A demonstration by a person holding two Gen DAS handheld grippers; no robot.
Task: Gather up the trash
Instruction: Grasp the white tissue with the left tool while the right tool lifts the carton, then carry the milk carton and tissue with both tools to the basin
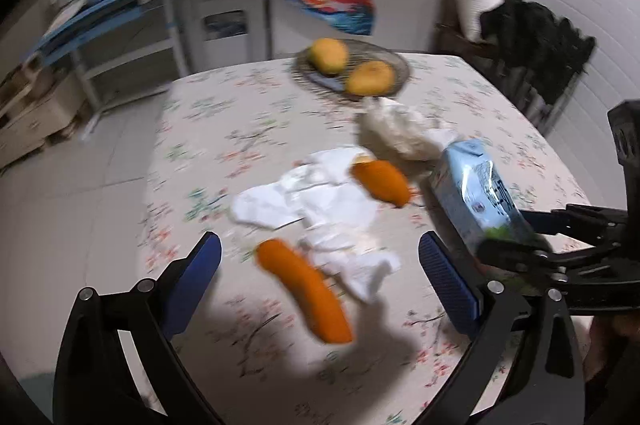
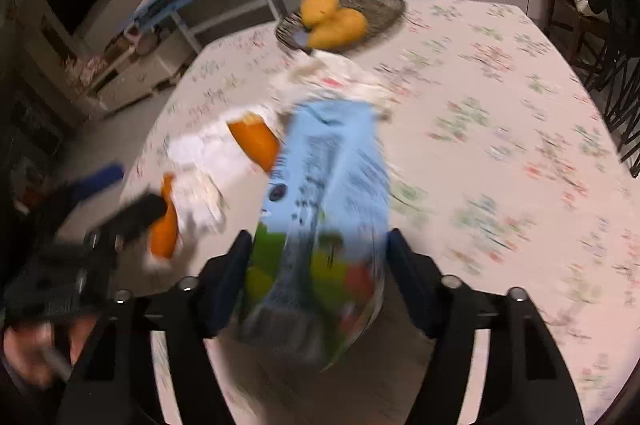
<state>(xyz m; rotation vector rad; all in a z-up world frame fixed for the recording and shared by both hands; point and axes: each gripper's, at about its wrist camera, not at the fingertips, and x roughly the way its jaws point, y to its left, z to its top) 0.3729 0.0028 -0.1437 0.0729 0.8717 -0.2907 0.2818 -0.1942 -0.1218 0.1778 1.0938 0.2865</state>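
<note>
Right tool (image 2: 316, 265): its two fingers close around the lower end of one light-blue carton (image 2: 328, 185), which sits between the pads and leans away ahead of it.
Left tool (image 1: 320, 265): spread wide and holding nothing, above the litter on the flowered surface (image 1: 208, 129).
Orange pieces: two; one (image 1: 304, 291) lies between the left tool's fingers, the other (image 1: 380, 181) further ahead of it, beside the carton.
White tissues: one loose spread (image 1: 312, 201) ahead of the left tool, touching both orange pieces; how many sheets is impossible to count.
Crumpled bag: one pale wad (image 1: 396, 133) beyond the carton's far end.
Basket: one wire basket (image 1: 396, 65) at the far edge, with two yellow fruits (image 1: 329, 55).
Hard to make out: motion blur smears the carton's print; the carton's base is hidden behind the right tool's fingers; a hand (image 2: 36, 349) is cut off at the right wrist view's lower left edge.
</note>
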